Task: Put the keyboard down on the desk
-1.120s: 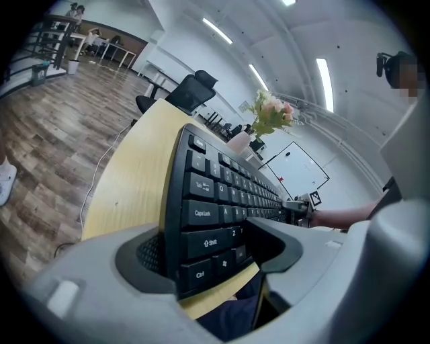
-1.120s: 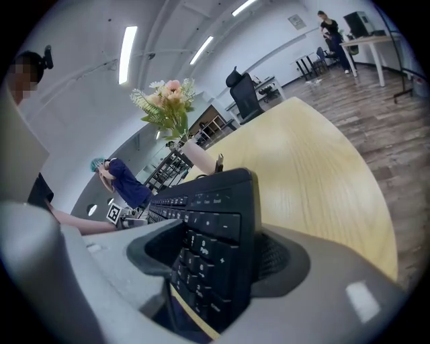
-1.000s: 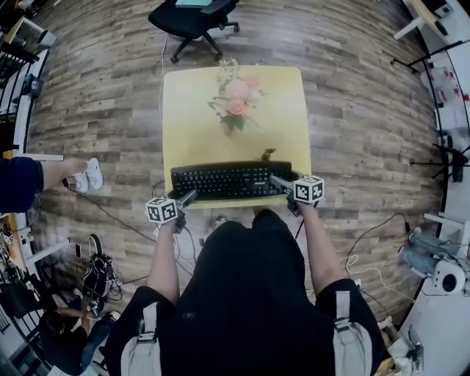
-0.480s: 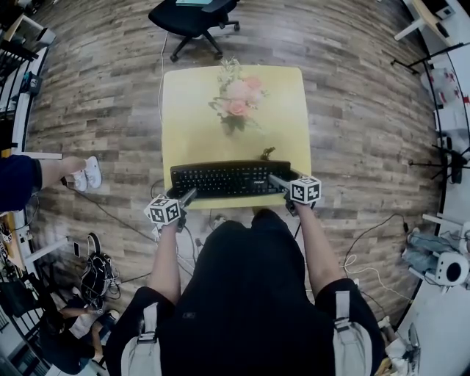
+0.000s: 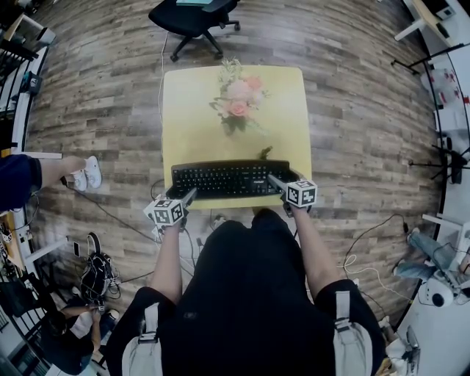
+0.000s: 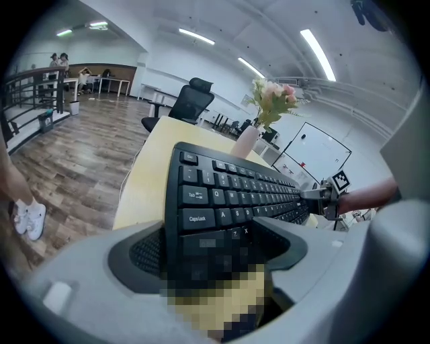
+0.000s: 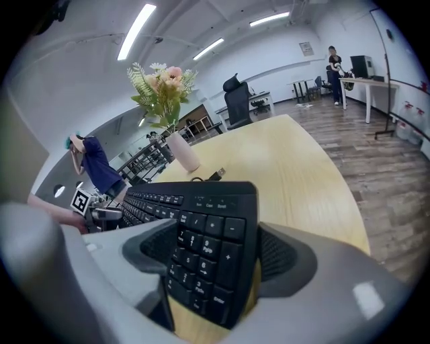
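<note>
Both arms reach forward from the body, elbows low, one gripper at each end of the keyboard (image 5: 228, 179). Left gripper (image 5: 187, 197): jaws opening, the keyboard's left end between them, pads off it as far as I can see. Right gripper (image 5: 277, 181): jaws opening too, the number-pad end between them, a strip of desk showing between that end and the right-hand pad. The keyboard lies flat along the near edge of the yellow desk (image 5: 191, 110), its loose plug (image 5: 266, 153) just behind it. A vase of pink flowers (image 5: 236, 103) stands further back, mid-desk. Wood-plank floor (image 5: 95, 88) all round; a black office chair (image 5: 192, 18) beyond the far edge. At left, a person's blue sleeve (image 5: 18, 182).
</note>
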{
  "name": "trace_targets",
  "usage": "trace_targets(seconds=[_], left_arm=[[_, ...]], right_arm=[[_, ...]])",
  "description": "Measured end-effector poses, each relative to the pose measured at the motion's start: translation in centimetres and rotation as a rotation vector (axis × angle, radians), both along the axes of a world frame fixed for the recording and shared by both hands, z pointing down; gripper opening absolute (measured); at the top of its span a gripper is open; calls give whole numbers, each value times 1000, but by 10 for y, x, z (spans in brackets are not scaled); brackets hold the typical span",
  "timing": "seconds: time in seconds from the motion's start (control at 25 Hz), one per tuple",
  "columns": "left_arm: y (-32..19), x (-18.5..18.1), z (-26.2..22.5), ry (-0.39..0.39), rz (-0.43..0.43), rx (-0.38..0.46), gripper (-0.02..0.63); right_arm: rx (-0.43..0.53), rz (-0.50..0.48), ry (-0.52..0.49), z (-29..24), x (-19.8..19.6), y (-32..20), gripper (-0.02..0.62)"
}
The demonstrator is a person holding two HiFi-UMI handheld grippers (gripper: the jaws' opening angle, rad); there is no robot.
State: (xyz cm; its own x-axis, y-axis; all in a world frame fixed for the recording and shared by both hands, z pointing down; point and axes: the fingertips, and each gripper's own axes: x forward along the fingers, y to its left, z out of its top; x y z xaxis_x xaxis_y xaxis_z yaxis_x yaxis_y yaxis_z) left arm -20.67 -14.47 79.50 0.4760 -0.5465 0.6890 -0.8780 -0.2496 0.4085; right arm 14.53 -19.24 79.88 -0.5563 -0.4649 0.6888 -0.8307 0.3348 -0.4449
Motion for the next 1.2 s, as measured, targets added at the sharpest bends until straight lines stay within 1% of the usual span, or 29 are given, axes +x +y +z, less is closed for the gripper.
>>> trace_targets(seconds=[0.12,0.32,0.4,0.76,1.08,1.2], left_arm=[[0,-2,1,-32,-7,2,373],[1,-5,4,-148,-19,13,393],[1,-4,3,-175,-16,24,391],[1,-5,2,-166,-22,33,391],[5,-6,1,-163,-31,31,390],[8,-8,-2,-158,-56,35,390]], right_arm=[[5,8,19,1,0,-1,370],[11,15,52,2,1,1,371],[15,17,59,2,1,0,371],[29,17,62,0,2,0,373],[96,26,91,-16,21,1,373],[108,19,66,-23,23,6,373]])
